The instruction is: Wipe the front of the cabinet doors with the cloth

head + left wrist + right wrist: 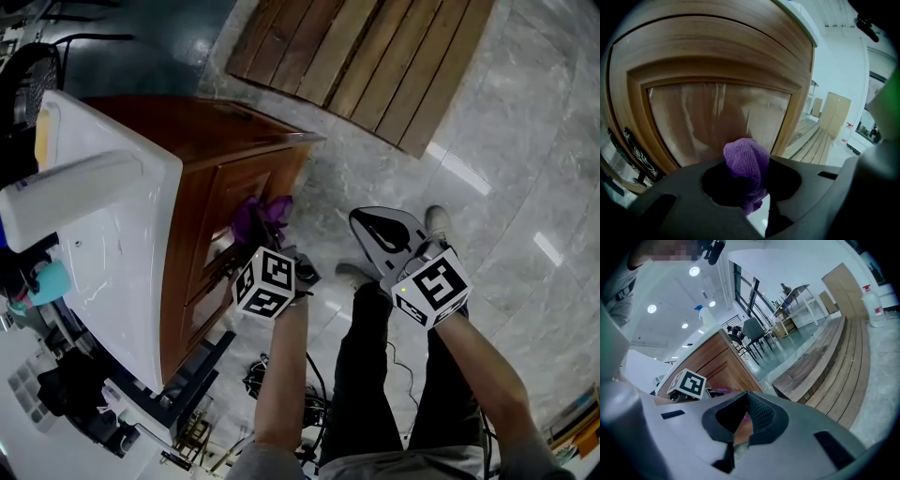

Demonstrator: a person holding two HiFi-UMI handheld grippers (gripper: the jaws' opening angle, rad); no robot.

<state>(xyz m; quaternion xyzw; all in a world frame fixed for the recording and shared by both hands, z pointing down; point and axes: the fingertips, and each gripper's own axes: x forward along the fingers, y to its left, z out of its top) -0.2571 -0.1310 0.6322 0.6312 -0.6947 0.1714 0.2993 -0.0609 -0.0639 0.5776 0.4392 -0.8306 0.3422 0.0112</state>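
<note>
The left hand-held gripper is pinching the purple cloth between its two jaws, and a soft lump of cloth pokes out in front. The cloth is right in front of the brown cabinet door, close to the shiny flat panel in the middle. I cannot tell if it is really touching the wood. The right hand-held gripper has its jaws pressed together with nothing in them. It hangs off to the side over the gray floor, away from the cabinet. I think the step now is rubbing the door front. To do it well, the cloth lump should be pushed flat on the wood, so the soft part does the rubbing and the hard jaws do not scratch the door. Long strokes, side to side or up and down, would reach the whole panel. The raised frame around the panel needs a wipe too, and the grooves where dust can hide. The pinch should be tight, because the cloth could slip out if it drags on the wood. The dark curly handle at the left edge could catch the cloth, so go around it gently. The right one should stay out of the way.
</note>
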